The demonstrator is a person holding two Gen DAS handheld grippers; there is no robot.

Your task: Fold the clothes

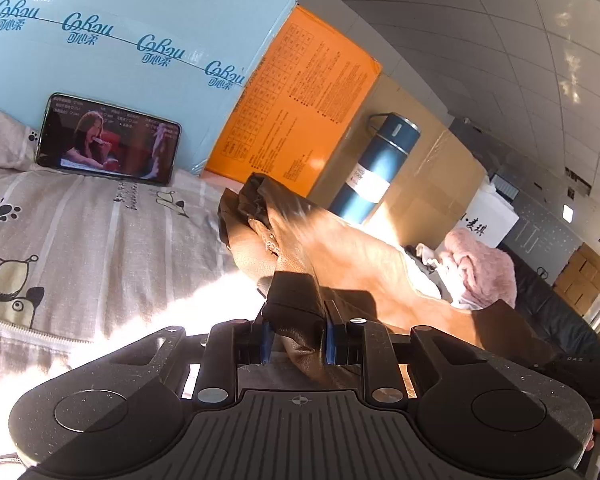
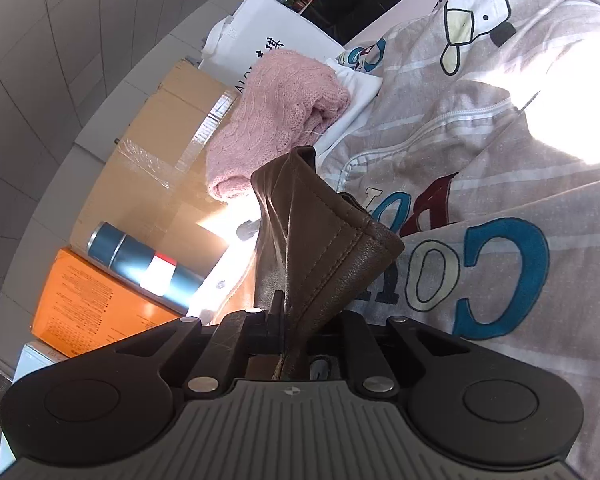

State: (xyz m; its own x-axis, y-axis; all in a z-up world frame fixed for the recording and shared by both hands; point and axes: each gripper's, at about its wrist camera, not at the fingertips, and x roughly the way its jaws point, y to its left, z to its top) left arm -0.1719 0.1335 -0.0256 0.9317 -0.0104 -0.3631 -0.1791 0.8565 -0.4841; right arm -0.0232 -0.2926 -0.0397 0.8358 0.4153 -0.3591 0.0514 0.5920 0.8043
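I held both grippers angled slightly downward over the cartoon-print bedsheet [image 2: 500, 184]. My left gripper [image 1: 296, 340] was clamped on the brown leather garment [image 1: 340, 248], and my right gripper [image 2: 296, 332] pinched its stitched hem, apparently. A blue flask [image 1: 376, 168], a pink sweater [image 2: 276, 116] and a propped phone [image 1: 108, 140] sat beyond.

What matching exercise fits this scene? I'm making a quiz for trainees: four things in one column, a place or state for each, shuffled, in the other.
Things:
1. brown leather garment
2. phone
3. blue flask
4. pink knit sweater

Places or states:
A. leaning on the light blue box
B. piled by the white box
C. clamped in both tools
D. standing against the cardboard box

Pairs: 1-C, 2-A, 3-D, 4-B
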